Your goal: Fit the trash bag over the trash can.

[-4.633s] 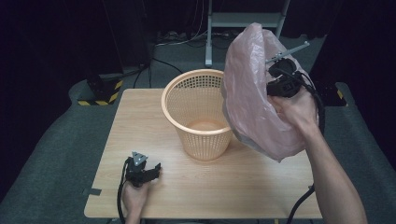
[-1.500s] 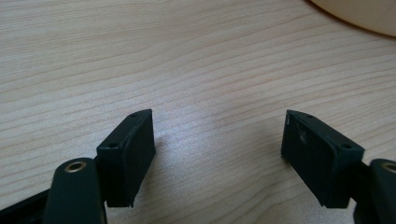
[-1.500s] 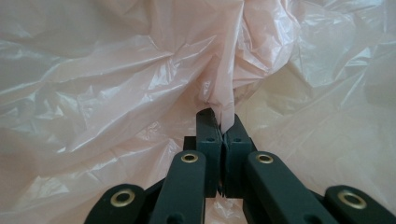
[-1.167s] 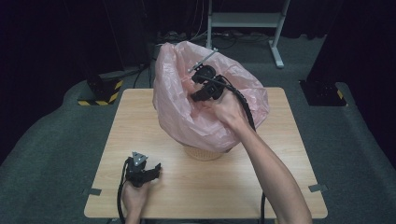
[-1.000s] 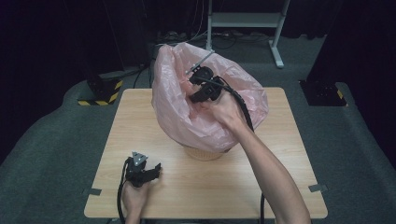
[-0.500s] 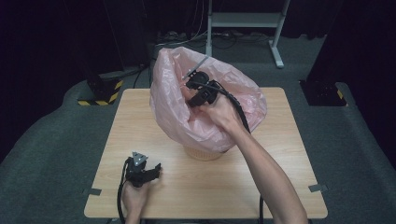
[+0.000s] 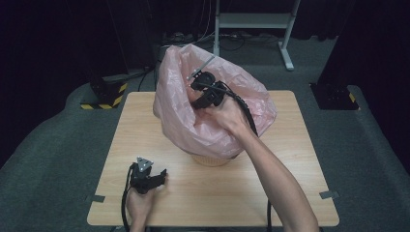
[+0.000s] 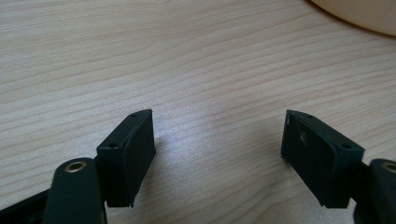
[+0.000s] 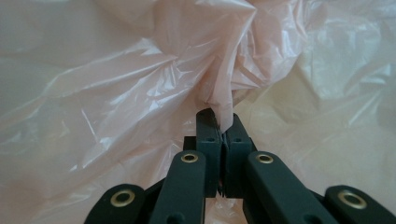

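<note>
Lowering the pink bag (image 7: 203, 121) onto the basket (image 7: 212, 159).
My right gripper (image 7: 196, 87) clamps a plastic fold; since moments ago the bag now drapes the basket, which needs lining.

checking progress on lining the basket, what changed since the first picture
The right gripper, shut on the pink bag, carried it from up at the right across and down over the basket, which it now drapes. The left gripper stayed on the table, jaws open.
</note>
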Available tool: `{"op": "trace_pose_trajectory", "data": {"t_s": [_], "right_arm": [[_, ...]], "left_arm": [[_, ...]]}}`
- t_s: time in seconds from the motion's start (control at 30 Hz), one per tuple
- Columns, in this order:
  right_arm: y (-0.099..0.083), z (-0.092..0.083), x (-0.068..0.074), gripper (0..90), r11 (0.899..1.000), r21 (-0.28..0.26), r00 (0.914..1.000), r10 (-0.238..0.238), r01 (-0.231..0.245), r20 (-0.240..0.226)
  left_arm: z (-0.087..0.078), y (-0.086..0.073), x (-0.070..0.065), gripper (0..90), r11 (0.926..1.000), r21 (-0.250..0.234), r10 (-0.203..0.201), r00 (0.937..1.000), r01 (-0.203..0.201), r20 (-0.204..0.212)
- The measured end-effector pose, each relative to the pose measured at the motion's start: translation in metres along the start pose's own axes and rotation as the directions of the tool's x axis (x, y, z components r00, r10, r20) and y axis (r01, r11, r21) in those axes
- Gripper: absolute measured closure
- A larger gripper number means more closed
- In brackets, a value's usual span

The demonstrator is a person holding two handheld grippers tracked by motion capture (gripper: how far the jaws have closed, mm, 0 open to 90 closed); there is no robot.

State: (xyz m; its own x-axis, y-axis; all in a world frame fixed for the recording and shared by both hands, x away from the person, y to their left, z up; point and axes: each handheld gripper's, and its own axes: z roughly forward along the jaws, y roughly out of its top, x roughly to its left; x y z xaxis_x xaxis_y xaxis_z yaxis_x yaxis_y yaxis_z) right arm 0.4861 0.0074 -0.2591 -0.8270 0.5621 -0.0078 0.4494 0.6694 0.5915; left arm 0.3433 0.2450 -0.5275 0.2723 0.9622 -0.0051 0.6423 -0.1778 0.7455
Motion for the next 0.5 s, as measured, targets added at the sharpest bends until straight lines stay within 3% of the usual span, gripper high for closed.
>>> {"op": "trace_pose_trajectory", "data": {"t_s": [0.1, 0.37, 0.5], "right_arm": [[0.003, -0.002, 0.0, 88.0, 1.0, -0.003, 1.0, 0.003, -0.003, 0.0], [-0.003, 0.025, -0.006, 88.0, 0.995, 0.099, 0.9997, 0.024, -0.024, 0.004], [-0.006, 0.031, -0.008, 88.0, 0.992, 0.121, 0.9996, 0.028, -0.028, -0.001]], "left_arm": [[0.0, 0.0, 0.0, 25.8, 1.0, 0.0, -0.001, 1.0, 0.001, 0.0], [0.0, 0.0, 0.0, 25.8, 1.0, 0.0, -0.001, 1.0, 0.001, 0.001], [0.0, 0.0, 0.0, 25.8, 1.0, 0.0, -0.001, 1.0, 0.001, 0.002]]}}
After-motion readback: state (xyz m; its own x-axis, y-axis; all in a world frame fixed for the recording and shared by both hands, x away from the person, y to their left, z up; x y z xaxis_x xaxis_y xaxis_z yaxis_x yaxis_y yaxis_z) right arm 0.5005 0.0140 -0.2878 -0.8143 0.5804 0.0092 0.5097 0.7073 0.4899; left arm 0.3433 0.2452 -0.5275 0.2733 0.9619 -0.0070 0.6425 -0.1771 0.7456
